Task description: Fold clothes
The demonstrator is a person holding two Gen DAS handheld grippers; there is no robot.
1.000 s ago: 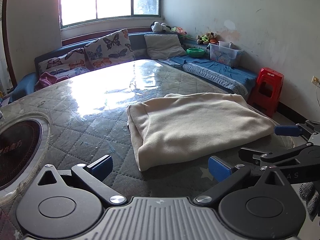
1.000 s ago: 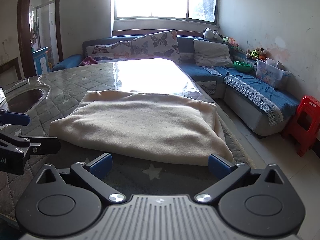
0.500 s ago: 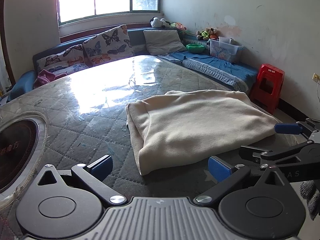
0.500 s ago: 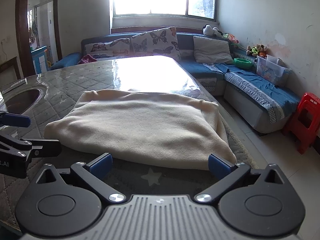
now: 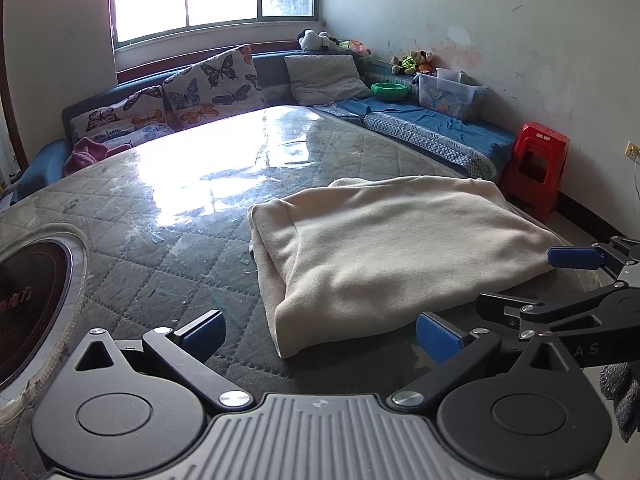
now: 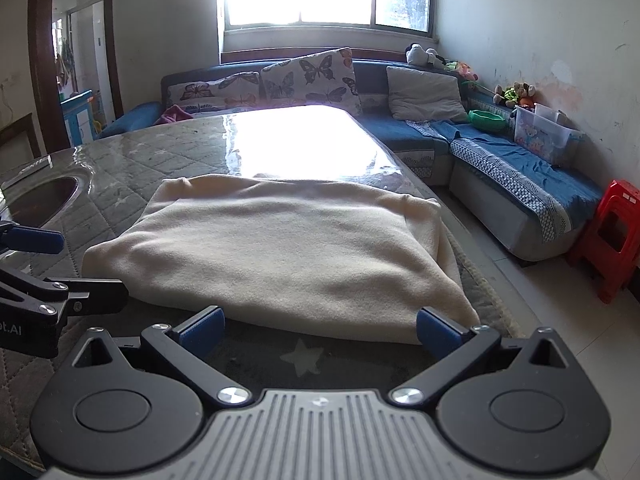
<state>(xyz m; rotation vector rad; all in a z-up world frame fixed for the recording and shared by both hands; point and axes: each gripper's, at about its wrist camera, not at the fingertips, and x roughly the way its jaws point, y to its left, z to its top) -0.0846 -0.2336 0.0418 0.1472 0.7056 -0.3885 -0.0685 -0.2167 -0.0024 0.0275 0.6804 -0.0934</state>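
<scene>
A cream garment (image 5: 392, 248) lies folded into a thick rectangle on the quilted grey table (image 5: 168, 240). My left gripper (image 5: 318, 330) is open, low over the table, its fingers just short of the garment's near left corner. My right gripper (image 6: 318, 326) is also open, its blue pads close to the garment's (image 6: 280, 248) near edge without touching it. The right gripper (image 5: 568, 276) shows from the side in the left wrist view, beside the garment's right corner. The left gripper (image 6: 44, 260) shows at the left edge of the right wrist view.
A round dark inset (image 5: 28, 300) sits in the table at the left. A blue sofa (image 6: 500, 168) with butterfly cushions (image 5: 208, 84) wraps the far and right sides. A red plastic stool (image 6: 616, 236) stands on the floor at right. A gloved hand (image 5: 620, 396) shows bottom right.
Both grippers have edged forward towards the garment's near edge, which looks larger and closer now. Both stayed open and the garment has not moved.
</scene>
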